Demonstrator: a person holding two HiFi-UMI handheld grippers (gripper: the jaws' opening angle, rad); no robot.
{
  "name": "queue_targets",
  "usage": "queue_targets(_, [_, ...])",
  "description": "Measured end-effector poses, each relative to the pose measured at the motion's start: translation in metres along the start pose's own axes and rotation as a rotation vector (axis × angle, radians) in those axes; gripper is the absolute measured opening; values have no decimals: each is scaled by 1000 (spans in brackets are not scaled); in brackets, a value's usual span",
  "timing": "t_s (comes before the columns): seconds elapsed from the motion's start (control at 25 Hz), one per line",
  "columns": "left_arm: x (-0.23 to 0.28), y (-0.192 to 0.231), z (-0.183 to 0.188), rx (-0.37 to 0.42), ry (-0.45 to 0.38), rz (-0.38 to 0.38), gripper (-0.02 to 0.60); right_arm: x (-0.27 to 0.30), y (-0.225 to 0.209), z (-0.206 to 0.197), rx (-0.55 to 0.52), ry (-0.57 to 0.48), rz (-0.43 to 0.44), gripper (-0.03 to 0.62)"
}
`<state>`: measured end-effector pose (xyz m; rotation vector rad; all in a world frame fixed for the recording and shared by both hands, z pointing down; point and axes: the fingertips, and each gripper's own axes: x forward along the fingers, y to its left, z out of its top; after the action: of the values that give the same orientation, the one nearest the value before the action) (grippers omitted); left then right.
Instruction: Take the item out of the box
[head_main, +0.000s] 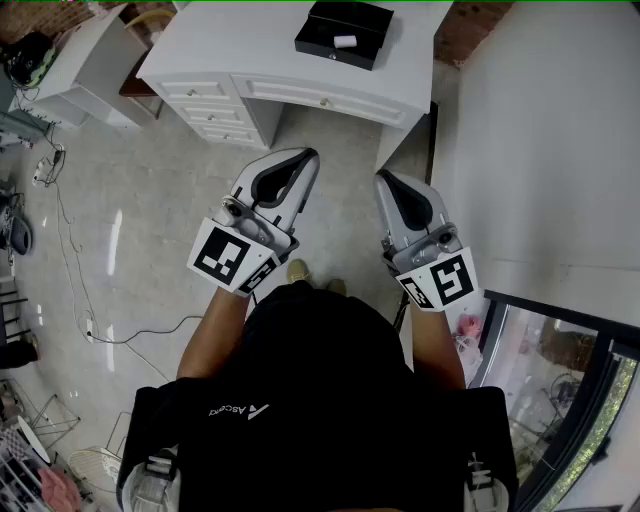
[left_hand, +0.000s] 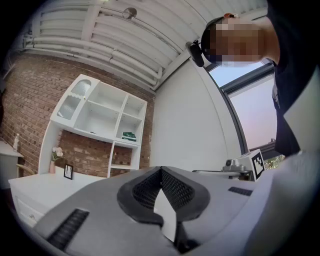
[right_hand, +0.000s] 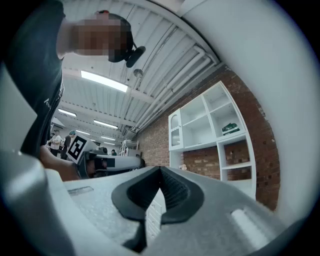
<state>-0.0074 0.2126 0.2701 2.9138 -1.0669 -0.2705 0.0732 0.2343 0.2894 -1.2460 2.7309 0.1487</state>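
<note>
1. Close against the chest, a person is holding the left gripper (head_main: 308, 157) and the right gripper (head_main: 386, 180) side by side above the floor (head_main: 150, 225), both noses pointing forward toward the white desk (head_main: 220, 40).
2. Both claws are sitting clenched and empty: each gripper's own view is showing its ribbed pads (left_hand: 176, 190) meeting tip to tip with nothing caught between them.
3. Well apart from both tips, beyond a stretch of floor, the black box (head_main: 320, 45) is lying open on the desk, right of the middle of the top and set back from the front edge with its drawers.
4. Inside the box, the small white item (head_main: 345, 42) is resting near the middle of what is showing.
5. From the claws, the box is lying straight ahead, in line with the gap between the two grippers; the left tip is reaching slightly further forward and so is looking marginally nearer, though the difference is slight.
6. The box's long axis is running roughly along the desk's front edge, a little skewed, and the item's long axis is lying the same way, its ends pointing toward the desk's left and right ends.
7. Judging from this, the retrieval is not yet starting: the coming move is likely calling for a reach forward and down, one claw opening and closing across the item's short width.
</note>
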Motion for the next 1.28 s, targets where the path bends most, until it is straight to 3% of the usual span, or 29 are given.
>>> queue_targets(0.56, [-10, 28, 2, -3, -22, 3, -2, 24, 6, -7, -8, 10, -12, 1])
queue_targets(0.84, [-25, 67, 8, -4, -47, 16, -2, 53, 10, -8, -36, 19, -35, 1])
queue_targets(1.28, [-24, 128, 11, -9, -47, -32, -2, 107, 12, -23, -57, 56, -68, 2])
